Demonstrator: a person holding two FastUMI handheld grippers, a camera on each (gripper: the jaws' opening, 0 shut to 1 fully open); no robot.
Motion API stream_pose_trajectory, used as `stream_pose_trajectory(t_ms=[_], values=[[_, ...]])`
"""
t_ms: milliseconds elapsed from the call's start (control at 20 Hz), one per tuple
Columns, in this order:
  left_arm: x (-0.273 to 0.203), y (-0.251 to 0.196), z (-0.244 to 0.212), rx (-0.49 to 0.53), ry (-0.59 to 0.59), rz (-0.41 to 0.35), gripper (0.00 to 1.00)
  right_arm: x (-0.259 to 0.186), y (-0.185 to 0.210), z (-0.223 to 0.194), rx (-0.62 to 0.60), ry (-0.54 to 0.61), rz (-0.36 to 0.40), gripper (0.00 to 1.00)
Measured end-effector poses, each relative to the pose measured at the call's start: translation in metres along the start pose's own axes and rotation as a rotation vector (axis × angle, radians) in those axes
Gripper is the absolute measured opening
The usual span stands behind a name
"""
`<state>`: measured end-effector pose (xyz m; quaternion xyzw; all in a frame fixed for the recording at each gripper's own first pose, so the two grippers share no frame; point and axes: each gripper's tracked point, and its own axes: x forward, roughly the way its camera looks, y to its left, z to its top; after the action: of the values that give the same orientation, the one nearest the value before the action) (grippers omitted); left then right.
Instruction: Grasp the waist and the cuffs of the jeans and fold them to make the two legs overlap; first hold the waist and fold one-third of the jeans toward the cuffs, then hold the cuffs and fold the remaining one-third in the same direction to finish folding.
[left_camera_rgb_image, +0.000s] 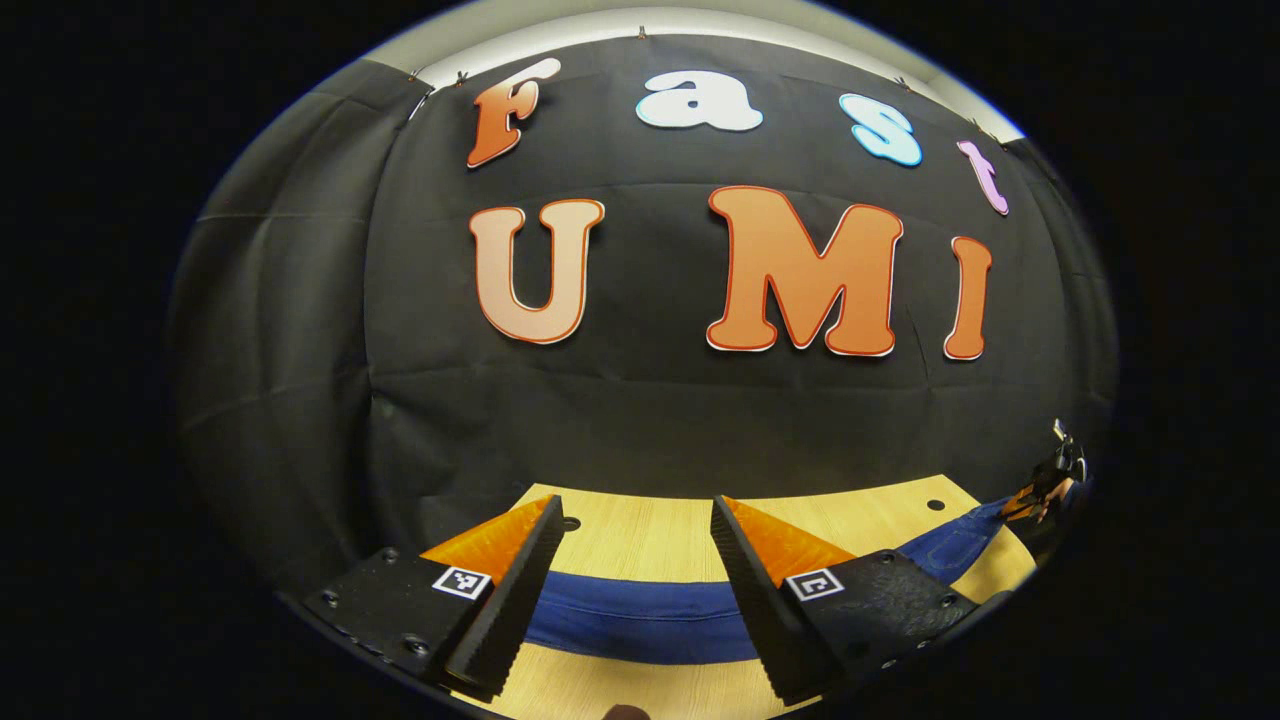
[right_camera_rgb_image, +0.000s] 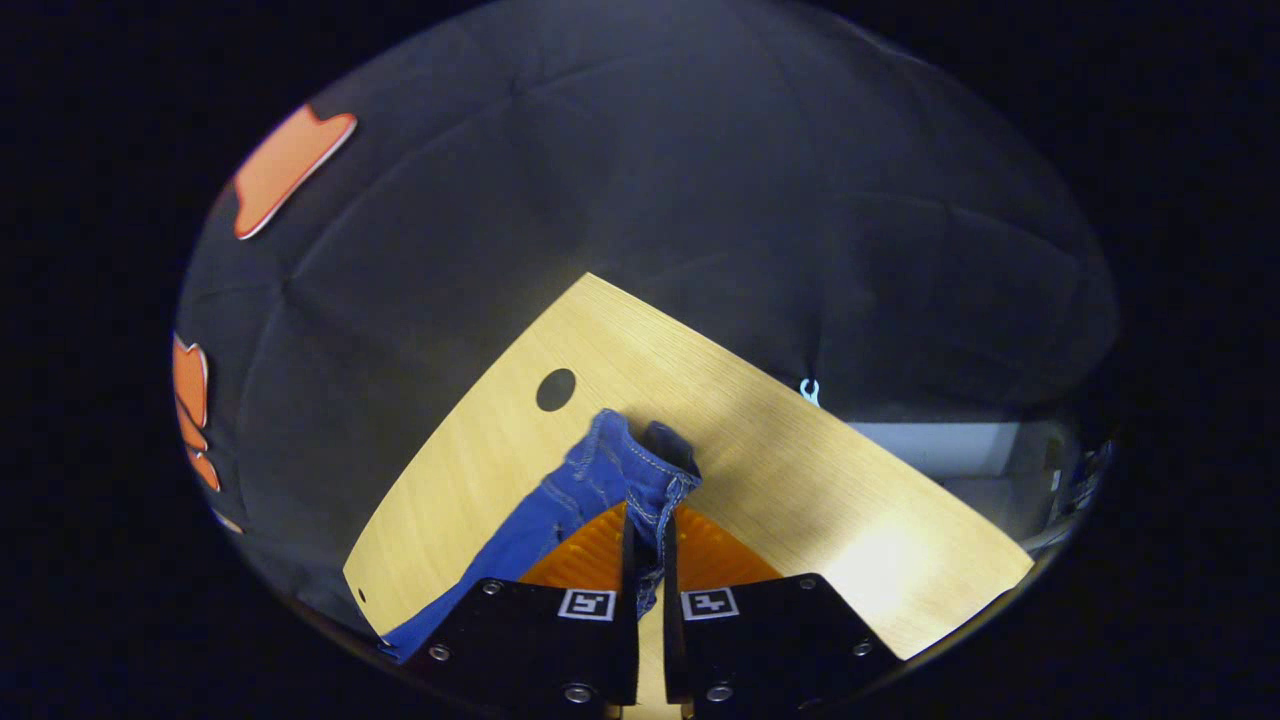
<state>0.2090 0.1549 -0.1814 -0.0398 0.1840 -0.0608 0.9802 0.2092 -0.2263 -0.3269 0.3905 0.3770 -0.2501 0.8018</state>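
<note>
While left gripper (left_camera_rgb_image: 632, 580) gapes, right gripper (right_camera_rgb_image: 648, 560) pinches jeans (right_camera_rgb_image: 600, 480)

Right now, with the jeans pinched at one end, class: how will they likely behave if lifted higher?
Probably floppy: the jeans bunch and crumple where the right tongs clamp them. The rest would likely trail, since a long band lies flat on the table beneath the open left tongs. Denim seams suggest little slipping.

Just one pair of jeans (right_camera_rgb_image: 600, 480) here, on one wooden table (right_camera_rgb_image: 800, 480). Two grippers total: the left gripper (left_camera_rgb_image: 635, 560) and the right gripper (right_camera_rgb_image: 648, 540). I count two round holes in the tabletop.
</note>
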Motion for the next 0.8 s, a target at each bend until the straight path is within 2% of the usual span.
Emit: stream_pose_trajectory(t_ms=[200, 250, 350, 550, 750, 800], values=[[0.008, 0.004, -0.013, -0.035, 0.035, -0.025, 0.92, -0.028, 0.028, 0.009, -0.101, -0.078, 0.085, 0.1], [0.01, 0.006, -0.017, -0.043, 0.044, -0.032, 0.89, -0.042, 0.044, 0.012, -0.148, -0.108, 0.124, 0.1], [0.017, 0.009, -0.024, -0.062, 0.062, -0.049, 0.92, -0.071, 0.074, 0.011, -0.25, -0.154, 0.173, 0.1], [0.028, 0.019, -0.025, -0.077, 0.065, -0.066, 0.94, -0.125, 0.129, -0.001, -0.352, -0.196, 0.269, 0.1], [0.035, 0.042, -0.037, -0.079, 0.071, -0.072, 0.94, -0.154, 0.206, -0.051, -0.474, -0.212, 0.338, 0.1], [0.036, 0.047, -0.04, -0.085, 0.077, -0.072, 0.89, -0.157, 0.221, -0.065, -0.506, -0.218, 0.349, 0.09]])
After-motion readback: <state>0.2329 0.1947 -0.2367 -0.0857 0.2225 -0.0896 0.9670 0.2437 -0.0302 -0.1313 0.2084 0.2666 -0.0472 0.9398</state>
